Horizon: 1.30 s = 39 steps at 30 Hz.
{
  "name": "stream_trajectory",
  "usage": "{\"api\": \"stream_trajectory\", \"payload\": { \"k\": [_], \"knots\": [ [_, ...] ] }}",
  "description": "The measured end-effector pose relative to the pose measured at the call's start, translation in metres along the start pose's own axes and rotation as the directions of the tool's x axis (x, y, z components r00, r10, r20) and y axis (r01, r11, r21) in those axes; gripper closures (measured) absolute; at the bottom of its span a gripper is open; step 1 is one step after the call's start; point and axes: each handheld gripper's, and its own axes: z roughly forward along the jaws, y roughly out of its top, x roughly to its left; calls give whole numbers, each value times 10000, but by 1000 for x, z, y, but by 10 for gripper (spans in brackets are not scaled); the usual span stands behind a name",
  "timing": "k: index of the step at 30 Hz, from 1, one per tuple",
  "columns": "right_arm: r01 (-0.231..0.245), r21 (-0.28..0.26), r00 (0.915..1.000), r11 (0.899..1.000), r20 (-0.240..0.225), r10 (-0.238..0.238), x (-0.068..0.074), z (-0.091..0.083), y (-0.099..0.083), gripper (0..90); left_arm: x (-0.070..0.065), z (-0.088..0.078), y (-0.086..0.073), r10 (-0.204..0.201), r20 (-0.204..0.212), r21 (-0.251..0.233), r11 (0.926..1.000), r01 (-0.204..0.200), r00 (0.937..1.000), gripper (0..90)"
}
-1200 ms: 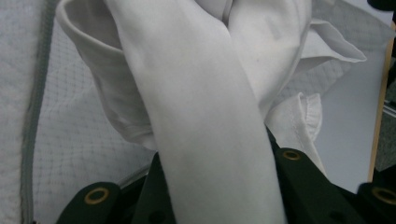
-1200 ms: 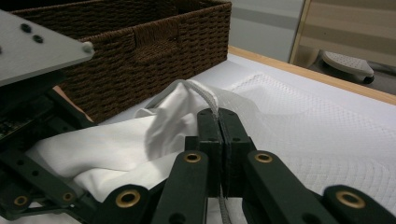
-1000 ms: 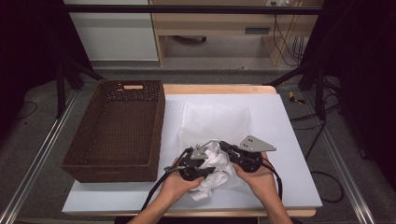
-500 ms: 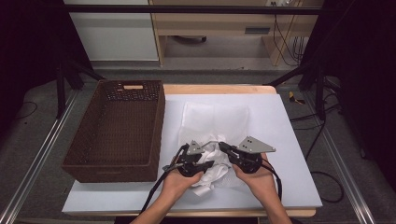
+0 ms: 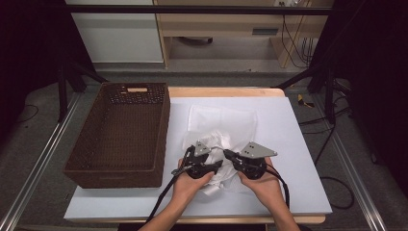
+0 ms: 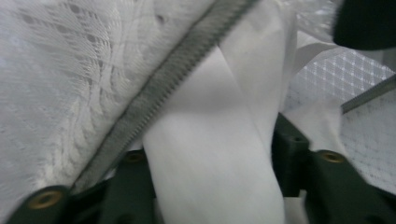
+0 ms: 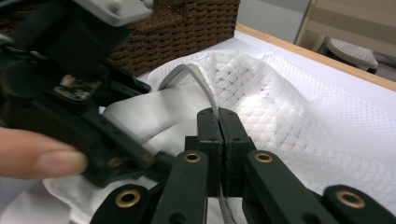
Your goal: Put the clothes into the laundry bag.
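Note:
A white mesh bag [image 5: 221, 122] with a grey zipper [image 7: 196, 79] lies on the table, and a white cloth [image 6: 210, 140] is bunched at its mouth. My right gripper [image 7: 218, 116] is shut on the zipper edge and holds it lifted; in the high view it [image 5: 225, 153] sits right of centre. My left gripper [image 6: 210, 177] faces it from the left, also seen from above [image 5: 216, 166]. Its jaws have just been opening, and the white cloth lies loosely between them, under the zipper [image 6: 173, 79] and mesh [image 6: 56, 70].
A dark brown wicker basket [image 5: 120, 134] stands at the left of the pale table top [image 5: 293, 144], its near corner close to my left hand. The bag's far half lies flat toward the table's back edge.
The left gripper's jaws have spread apart around the white cloth. The cloth bundle between the hands looks smaller and more tucked in. The right gripper has stayed put.

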Motion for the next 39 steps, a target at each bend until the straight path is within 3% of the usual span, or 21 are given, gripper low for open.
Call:
{"api": "stream_trajectory", "payload": {
  "k": [2, 6, 10, 20, 24, 30, 39],
  "knots": [
    [-31, -2, 10000, 10000, 57, 31, -1, 0, -1, 893, -1, -4, -1, 99, -89, -43, 9999, -99, 9999, 351],
    [-33, 68, 9999, 10000, 127, 32, -2, -1, -2, 893, -2, -17, -2, 202, -177, -355, 9992, -208, 9996, 266],
    [-60, 106, 9998, 9999, 180, 58, -3, 1, -3, 892, -6, -31, -5, 275, 19, -472, 9985, -274, 9996, 252],
    [-27, 83, 9996, 10000, 275, 25, 1, 3, -2, 890, -17, -77, -17, 834, -182, -982, 9915, -848, 9964, 256],
    [88, 87, 9998, 9999, 195, -90, 8, 6, 1, 890, -25, -98, -32, 1525, -336, -784, 9848, -1548, 9877, 259],
    [333, 76, 9994, 9994, -32, -332, 18, 9, 4, 891, -23, -118, -48, 1077, -238, -809, 9907, -1093, 9939, 277],
    [650, -101, 9968, 9978, -460, -654, 32, 5, 8, 891, -17, -115, -60, 803, -255, -292, 9963, -810, 9964, 325]
  ]
}}
